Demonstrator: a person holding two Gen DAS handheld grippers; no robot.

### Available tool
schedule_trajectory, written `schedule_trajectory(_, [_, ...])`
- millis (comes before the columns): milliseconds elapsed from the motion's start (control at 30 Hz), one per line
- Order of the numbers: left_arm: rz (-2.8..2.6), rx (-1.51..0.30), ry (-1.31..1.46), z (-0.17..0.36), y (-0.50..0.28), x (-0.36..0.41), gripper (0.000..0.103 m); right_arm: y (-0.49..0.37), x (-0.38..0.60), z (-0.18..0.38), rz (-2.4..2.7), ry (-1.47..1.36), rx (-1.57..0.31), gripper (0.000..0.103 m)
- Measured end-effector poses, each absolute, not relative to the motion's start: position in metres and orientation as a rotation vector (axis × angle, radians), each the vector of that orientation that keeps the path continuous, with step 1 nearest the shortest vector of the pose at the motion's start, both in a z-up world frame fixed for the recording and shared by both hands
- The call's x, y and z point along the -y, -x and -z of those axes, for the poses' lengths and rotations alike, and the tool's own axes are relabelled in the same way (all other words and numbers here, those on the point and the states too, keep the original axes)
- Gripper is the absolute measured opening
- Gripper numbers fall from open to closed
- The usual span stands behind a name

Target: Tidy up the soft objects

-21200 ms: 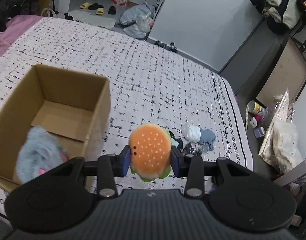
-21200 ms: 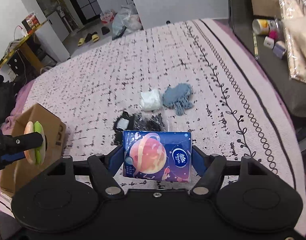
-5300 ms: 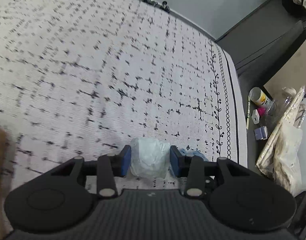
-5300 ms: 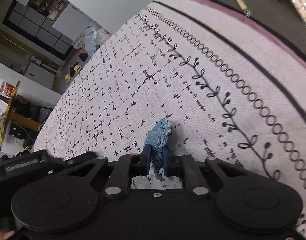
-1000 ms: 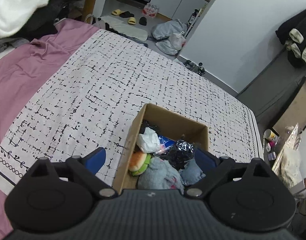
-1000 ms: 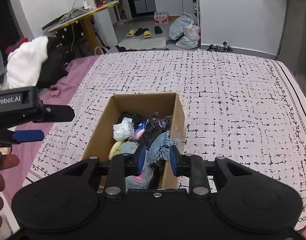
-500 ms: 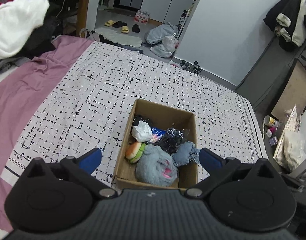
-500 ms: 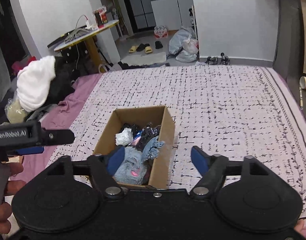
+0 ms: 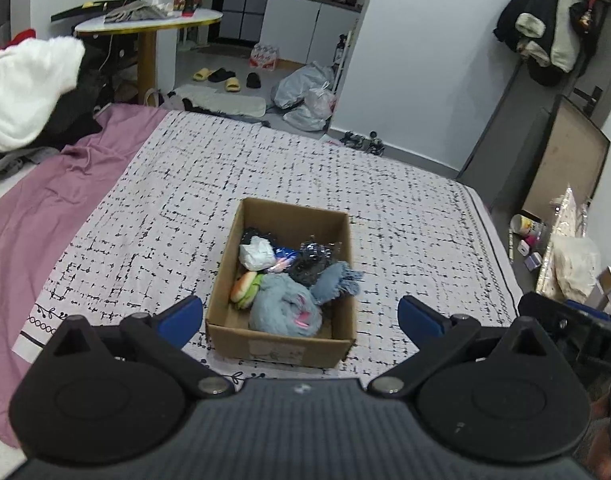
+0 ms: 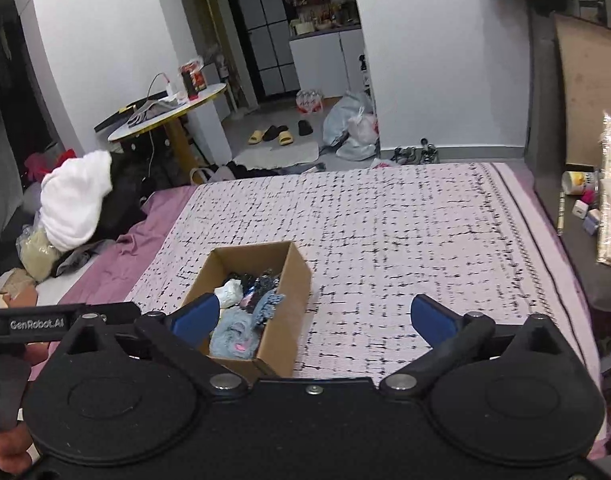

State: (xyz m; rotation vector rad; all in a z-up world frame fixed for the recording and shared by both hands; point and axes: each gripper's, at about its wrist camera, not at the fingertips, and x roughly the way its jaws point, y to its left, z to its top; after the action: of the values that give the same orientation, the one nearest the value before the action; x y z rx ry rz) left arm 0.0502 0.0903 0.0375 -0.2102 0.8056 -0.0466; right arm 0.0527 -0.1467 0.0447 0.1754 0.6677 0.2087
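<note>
Left gripper [image 9: 299,314] is hanging released and empty above the cardboard box [image 9: 281,346] where the soft objects [image 9: 283,306] are lying, while the right gripper [image 10: 313,316] is opening, nothing between its jaws, beside that box [image 10: 293,276].

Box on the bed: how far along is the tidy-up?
Done: the cardboard box holds the burger plush, blue fuzzy toy, denim scrap and white bag. In hand: nothing; left gripper open, right gripper opening, empty. Left: no loose items visible on the bedspread.
</note>
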Motion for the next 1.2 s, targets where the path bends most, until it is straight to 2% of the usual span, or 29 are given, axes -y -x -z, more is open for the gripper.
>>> schedule_trajectory(500, [0.128,-0.705,0.148,-0.063,0.007,-0.068,0.103,0.009,0.179,-0.064,-0.219,-0.223,-0.580,0.103])
schedule_trajectory(1200, [0.149,-0.595,0.101,-0.086,0.058,-0.073,0.103,0.058,0.171,-0.077,-0.232,-0.209,-0.511,0.103])
